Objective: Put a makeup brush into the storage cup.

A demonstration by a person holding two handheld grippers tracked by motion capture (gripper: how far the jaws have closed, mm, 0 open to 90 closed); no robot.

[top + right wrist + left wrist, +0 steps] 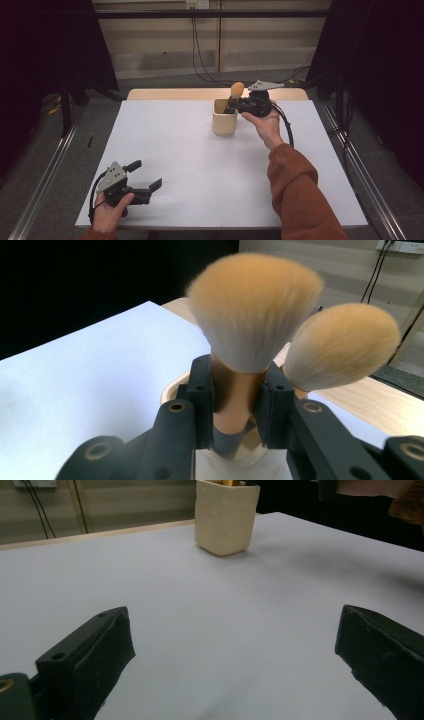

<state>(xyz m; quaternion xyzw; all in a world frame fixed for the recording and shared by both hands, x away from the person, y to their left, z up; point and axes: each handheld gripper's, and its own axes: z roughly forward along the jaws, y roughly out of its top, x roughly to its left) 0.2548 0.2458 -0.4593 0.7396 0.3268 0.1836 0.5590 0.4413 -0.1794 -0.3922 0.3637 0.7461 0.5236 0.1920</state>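
A cream cup (224, 118) stands at the back middle of the white table (190, 160). My right gripper (234, 103) is over its rim, shut on the handle of a makeup brush (252, 310) with tan bristles. A second brush (342, 345) stands in the cup (175, 385) beside it. The bristle head (237, 90) pokes up above the cup in the high view. My left gripper (145, 177) rests near the table's front left corner, open with nothing between its fingers. The left gripper view shows the cup (226, 517) far ahead across bare table.
The person's right forearm in an orange sleeve (300, 195) crosses the table's right half. A cable (286, 125) loops from the right gripper. Metal rails (45, 185) run along both sides of the table. Cords (200, 55) hang on the back wall.
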